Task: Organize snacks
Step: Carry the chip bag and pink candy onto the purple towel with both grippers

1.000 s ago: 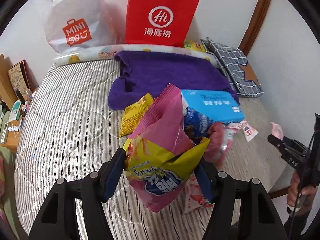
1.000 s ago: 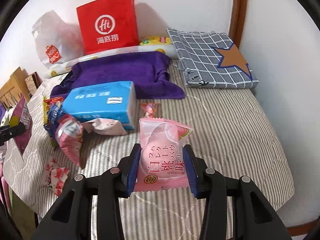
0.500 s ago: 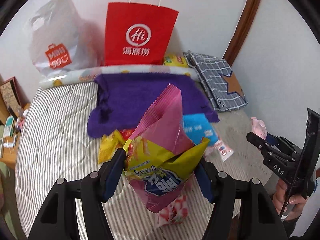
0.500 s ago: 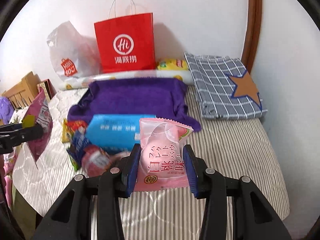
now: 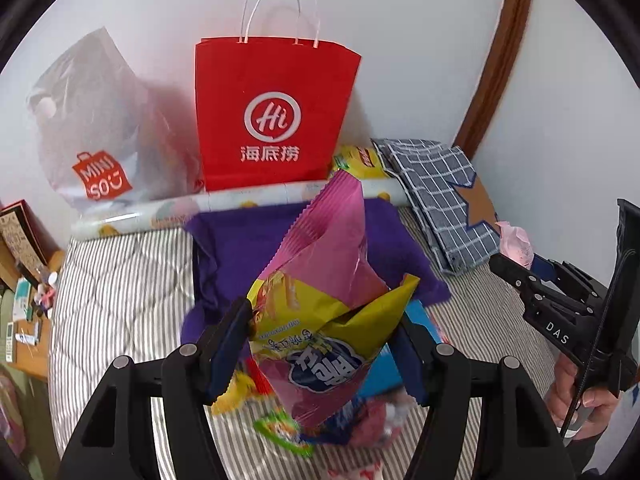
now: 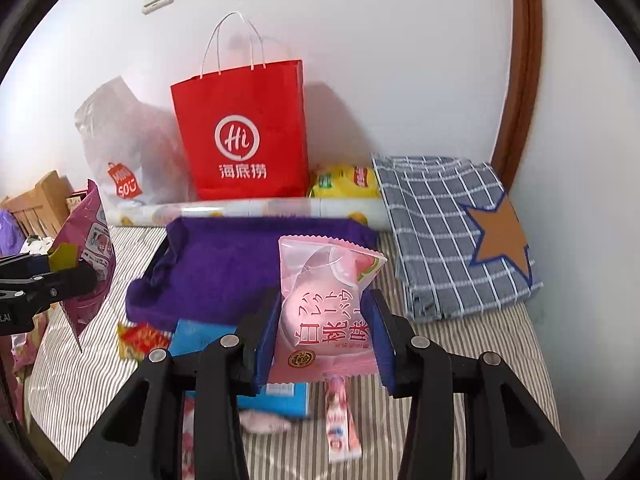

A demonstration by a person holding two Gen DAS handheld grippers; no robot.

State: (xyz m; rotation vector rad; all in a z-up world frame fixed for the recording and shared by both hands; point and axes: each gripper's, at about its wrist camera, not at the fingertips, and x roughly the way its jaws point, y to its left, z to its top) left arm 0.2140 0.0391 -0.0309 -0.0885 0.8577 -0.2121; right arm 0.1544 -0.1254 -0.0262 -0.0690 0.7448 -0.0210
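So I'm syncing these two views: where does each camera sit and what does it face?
Left wrist: on the left tool, facing the red bag over its chip bag; a hand shows.
Right wrist: on the right tool, facing the same bag over its pink packet.
Shared: red bag, purple towel, striped bed.

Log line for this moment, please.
left claw: shut on pink-and-yellow chip bag | right claw: shut on pink peach snack pack | red paper bag: upright
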